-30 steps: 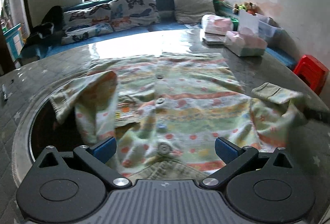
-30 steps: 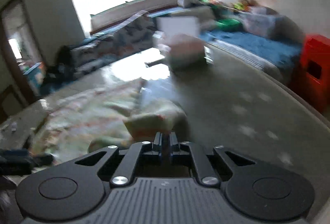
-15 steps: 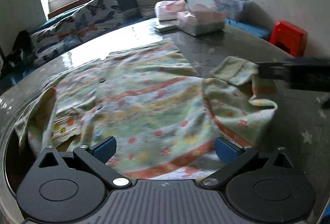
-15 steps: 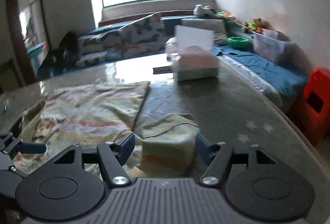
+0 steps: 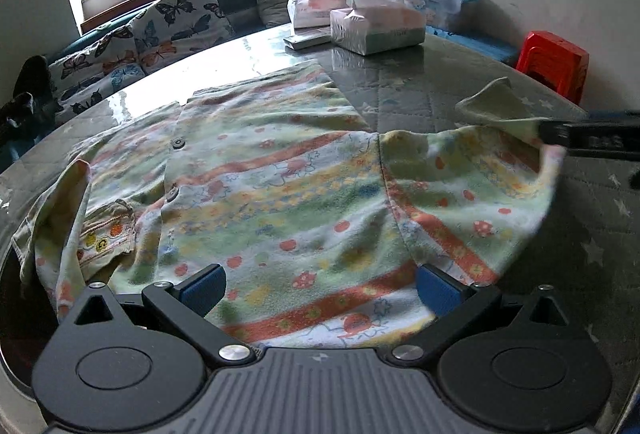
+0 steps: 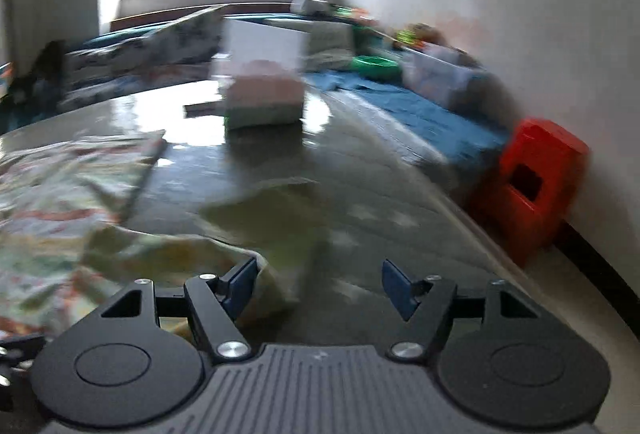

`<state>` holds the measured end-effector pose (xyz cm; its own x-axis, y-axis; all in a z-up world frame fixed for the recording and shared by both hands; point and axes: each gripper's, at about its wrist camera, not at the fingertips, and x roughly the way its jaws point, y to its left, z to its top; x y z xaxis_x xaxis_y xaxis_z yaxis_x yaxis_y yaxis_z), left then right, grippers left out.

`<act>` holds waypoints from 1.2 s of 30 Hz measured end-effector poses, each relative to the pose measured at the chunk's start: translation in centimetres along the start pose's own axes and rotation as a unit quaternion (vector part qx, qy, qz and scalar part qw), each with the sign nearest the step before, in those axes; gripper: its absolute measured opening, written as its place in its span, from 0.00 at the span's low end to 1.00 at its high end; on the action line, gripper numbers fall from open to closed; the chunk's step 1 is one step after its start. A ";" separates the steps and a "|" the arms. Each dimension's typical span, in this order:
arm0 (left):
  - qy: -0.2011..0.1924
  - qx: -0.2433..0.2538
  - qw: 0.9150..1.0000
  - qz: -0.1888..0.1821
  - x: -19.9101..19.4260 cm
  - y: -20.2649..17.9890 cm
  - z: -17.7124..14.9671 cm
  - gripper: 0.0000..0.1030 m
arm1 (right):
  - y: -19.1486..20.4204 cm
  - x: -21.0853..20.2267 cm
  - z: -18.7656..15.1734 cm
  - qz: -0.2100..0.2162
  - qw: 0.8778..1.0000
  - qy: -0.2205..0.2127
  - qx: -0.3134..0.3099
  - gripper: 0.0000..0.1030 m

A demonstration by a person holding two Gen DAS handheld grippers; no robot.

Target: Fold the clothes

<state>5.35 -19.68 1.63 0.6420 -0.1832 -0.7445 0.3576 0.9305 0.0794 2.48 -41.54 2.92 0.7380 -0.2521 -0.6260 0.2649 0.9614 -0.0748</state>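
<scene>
Right now the right gripper (image 6: 318, 288) has its jaws spread and opening wider, with nothing pinched: its left pad (image 6: 240, 284) sits against the sleeve (image 6: 256, 218), while the other pad is over bare table (image 6: 400, 194). That view is blurred, so I cannot tell whether cloth touches the pad or only lies beside it. The left gripper (image 5: 320, 290) is also released, jaws wide, hovering over the near edge of the shirt (image 5: 280, 194) with cloth showing between the pads but not gripped.

What the next move likely turns on: the sleeve lies just ahead and to the left of the right gripper, its long axis running out from the shirt's body toward the table's right side, its cuff (image 5: 496, 106) flipped up at the far end. The right hand is the nearer one; in the left view its dark finger (image 5: 592, 140) is at the sleeve's outer edge.

The shirt lies face up on the table, roughly flat, buttons (image 5: 177, 143) down the front, banded in orange, green and yellow with small red motifs. Its other sleeve (image 5: 64, 210) is bunched at the left edge. A tissue box (image 5: 378, 30) stands well beyond.
</scene>
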 end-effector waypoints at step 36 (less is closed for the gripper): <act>-0.038 -0.092 0.994 0.052 -3.2 7.6 0.7 1.00 | 5.1 1.2 2.1 0.146 0.988 0.006 -0.050 0.72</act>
<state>6.53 -12.28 5.09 0.7210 -0.1007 -0.6856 0.1613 0.9866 0.0247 6.02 -37.22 3.42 0.7666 0.0389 -0.6409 -0.0215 0.9992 0.0348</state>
